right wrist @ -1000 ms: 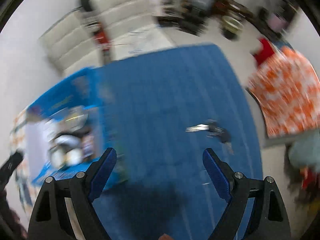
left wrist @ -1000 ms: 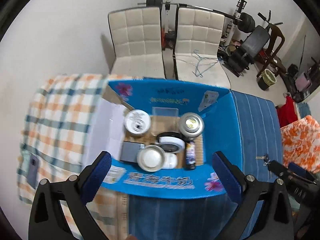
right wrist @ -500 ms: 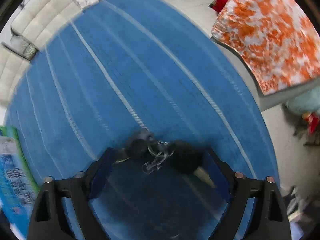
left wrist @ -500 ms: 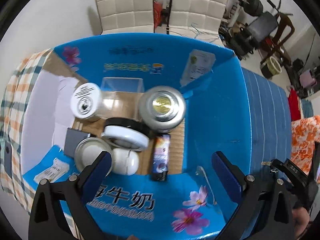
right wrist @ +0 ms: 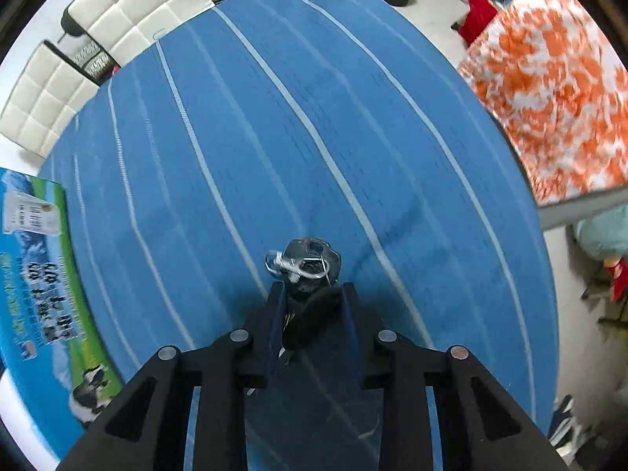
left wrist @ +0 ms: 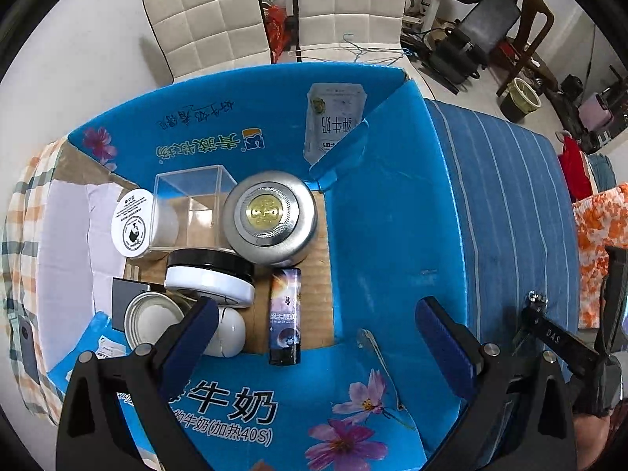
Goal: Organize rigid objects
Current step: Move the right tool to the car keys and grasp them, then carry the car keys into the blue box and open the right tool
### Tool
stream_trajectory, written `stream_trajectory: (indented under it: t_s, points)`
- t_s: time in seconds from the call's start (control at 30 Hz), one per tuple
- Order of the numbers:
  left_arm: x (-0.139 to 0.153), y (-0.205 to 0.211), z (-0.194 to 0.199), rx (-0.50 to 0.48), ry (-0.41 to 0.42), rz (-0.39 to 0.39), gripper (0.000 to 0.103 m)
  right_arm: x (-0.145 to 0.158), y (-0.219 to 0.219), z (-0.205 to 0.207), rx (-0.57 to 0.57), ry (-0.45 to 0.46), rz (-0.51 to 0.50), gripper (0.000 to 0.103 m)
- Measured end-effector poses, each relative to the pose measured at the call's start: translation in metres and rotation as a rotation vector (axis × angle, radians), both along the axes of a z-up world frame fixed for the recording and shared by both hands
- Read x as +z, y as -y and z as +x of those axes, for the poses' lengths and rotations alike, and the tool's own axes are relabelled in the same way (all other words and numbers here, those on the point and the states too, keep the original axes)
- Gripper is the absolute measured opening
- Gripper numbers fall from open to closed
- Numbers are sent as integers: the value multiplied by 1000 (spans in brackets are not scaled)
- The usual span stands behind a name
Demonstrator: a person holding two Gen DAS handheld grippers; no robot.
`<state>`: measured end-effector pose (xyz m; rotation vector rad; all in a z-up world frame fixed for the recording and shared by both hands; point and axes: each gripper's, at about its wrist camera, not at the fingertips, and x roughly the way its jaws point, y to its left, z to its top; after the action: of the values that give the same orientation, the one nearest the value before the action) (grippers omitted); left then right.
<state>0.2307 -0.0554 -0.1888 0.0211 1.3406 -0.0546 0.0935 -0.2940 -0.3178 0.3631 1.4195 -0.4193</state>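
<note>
Two fingers of the right gripper (right wrist: 312, 306) just closed, pinched tight on the black keys (right wrist: 308, 265) over the blue striped cloth (right wrist: 274, 137). Left gripper (left wrist: 314, 314) spread wide, empty, above the blue box (left wrist: 392, 235) of jars.

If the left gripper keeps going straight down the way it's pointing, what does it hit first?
Most likely the dark printed tube lying on the cardboard floor of the blue milk carton box. It sits roughly midway between the open fingers of the left gripper. Depth is hard to judge; the box's near flap may come first.
</note>
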Motion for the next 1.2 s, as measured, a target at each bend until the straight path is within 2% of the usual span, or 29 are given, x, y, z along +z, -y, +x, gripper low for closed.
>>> stream_trajectory:
  t_s: [0.23,0.43,0.67,0.97,1.2]
  points:
    - [8,-15,-6,23,20,-9,103,36,-10,-19,71,64,-30,29]
    - [20,-25,-13,20,25,-13,103,83,-30,-23,147,156,-13,29]
    - [59,-41,-29,-7,58,-15,103,150,-102,-26,270,273,38,29]
    - [117,-79,-46,20,129,-27,103,214,-187,-24,429,372,101,29]
    - [142,-116,-54,42,158,-13,103,227,-240,-15,522,401,140,29]
